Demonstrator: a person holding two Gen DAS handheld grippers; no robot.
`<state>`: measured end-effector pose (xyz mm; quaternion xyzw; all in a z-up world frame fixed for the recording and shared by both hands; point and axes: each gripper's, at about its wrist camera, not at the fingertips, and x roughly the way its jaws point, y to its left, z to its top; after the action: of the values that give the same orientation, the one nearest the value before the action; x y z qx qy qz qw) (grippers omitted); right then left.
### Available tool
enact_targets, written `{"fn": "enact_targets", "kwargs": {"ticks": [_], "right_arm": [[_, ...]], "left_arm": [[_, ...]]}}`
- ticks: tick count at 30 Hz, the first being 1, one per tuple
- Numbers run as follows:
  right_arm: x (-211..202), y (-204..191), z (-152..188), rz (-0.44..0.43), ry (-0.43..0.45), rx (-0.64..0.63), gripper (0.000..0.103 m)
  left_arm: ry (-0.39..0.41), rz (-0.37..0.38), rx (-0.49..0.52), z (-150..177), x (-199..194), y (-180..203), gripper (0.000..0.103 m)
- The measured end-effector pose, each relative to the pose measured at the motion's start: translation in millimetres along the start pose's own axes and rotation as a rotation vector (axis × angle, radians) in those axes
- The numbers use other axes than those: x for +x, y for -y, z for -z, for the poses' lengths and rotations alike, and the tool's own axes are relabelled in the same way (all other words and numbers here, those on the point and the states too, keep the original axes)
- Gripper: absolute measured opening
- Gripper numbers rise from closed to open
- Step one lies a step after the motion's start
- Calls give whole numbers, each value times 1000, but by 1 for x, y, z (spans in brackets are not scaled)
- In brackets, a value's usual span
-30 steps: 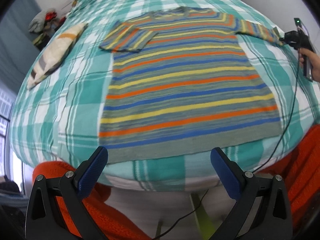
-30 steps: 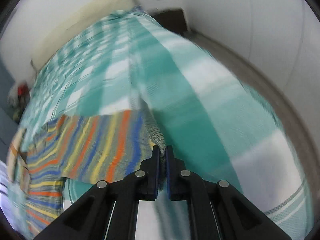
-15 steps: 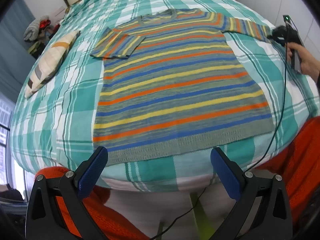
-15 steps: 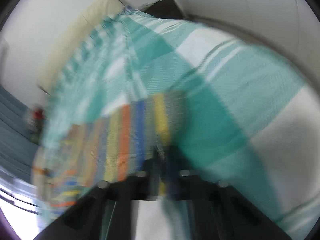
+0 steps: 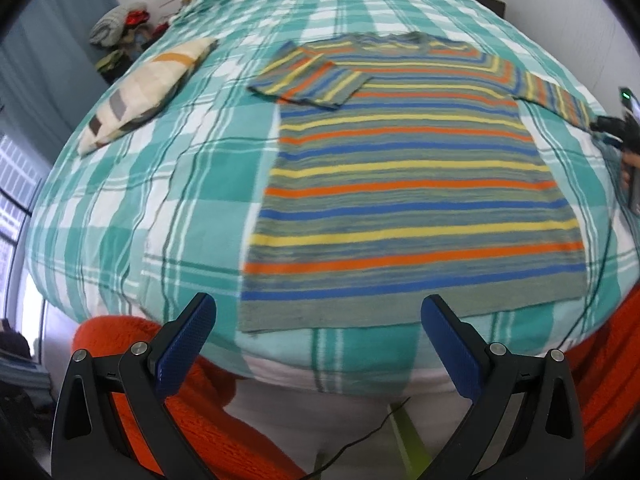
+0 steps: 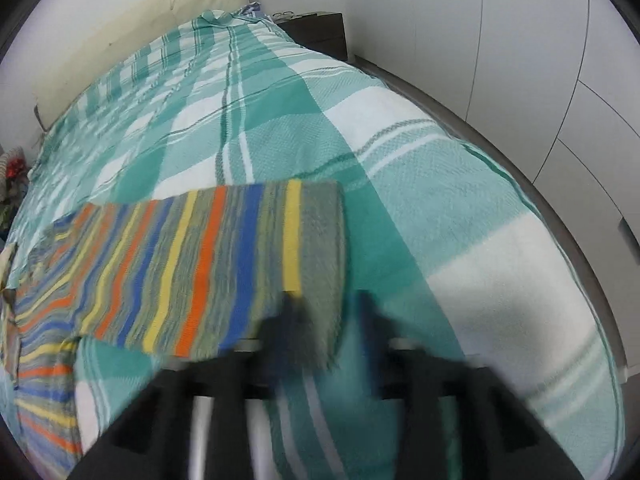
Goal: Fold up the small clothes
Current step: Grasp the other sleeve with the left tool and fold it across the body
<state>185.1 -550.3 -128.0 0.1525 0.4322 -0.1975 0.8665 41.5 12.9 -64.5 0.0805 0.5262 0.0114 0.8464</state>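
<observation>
A striped sweater (image 5: 408, 184) in orange, yellow, blue and grey lies flat on the green plaid bed (image 5: 160, 184). Its left sleeve (image 5: 308, 80) is folded across the chest. Its right sleeve (image 6: 224, 260) is stretched out flat to the right. My left gripper (image 5: 316, 320) is open and empty, just in front of the hem at the bed's near edge. My right gripper (image 6: 328, 312) is blurred, its fingers parted at the cuff of the right sleeve; it also shows in the left wrist view (image 5: 612, 128).
A patterned pillow (image 5: 148, 92) lies on the bed's left side. An orange blanket (image 5: 224, 420) hangs below the near edge. A cable (image 5: 596, 264) runs along the sweater's right side. Clothes (image 5: 120, 28) are piled at the far left. A nightstand (image 6: 316, 32) and white wardrobe (image 6: 520, 60) stand on the right.
My right gripper has opened and let go of the right sleeve cuff, which now lies flat. The left gripper has shifted left and stays open.
</observation>
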Motion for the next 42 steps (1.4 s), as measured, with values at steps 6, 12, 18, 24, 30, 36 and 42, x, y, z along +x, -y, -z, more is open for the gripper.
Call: {"fn": "enact_targets", "kwargs": {"ticks": [6,12,18,24,30,36,42], "right_arm": [[-87,-54,89,-328,-96,-176,54],[-135,-155,201,-741,-313,-396,51],[-120,-145,231,-414,-313,-407,32],[-147,-146,231,-364,-167,-453,57],[-147,-160,221,-408,-152,-438,57],[-141,-152,229,-422,-172,-434,57],[-139,-145,218,-429,-144,-377,57]], "left_arm": [[-32,-6,31,9,24,-4,102],[29,80,141,-6,42,29,102],[-20,3,288,-2,92,57,102],[215,-30,352,-74,40,34,102],[232,-54,435,-171,82,36,102],[112,-147,619,-186,185,65,92],[32,17,513,-208,191,37,4]]}}
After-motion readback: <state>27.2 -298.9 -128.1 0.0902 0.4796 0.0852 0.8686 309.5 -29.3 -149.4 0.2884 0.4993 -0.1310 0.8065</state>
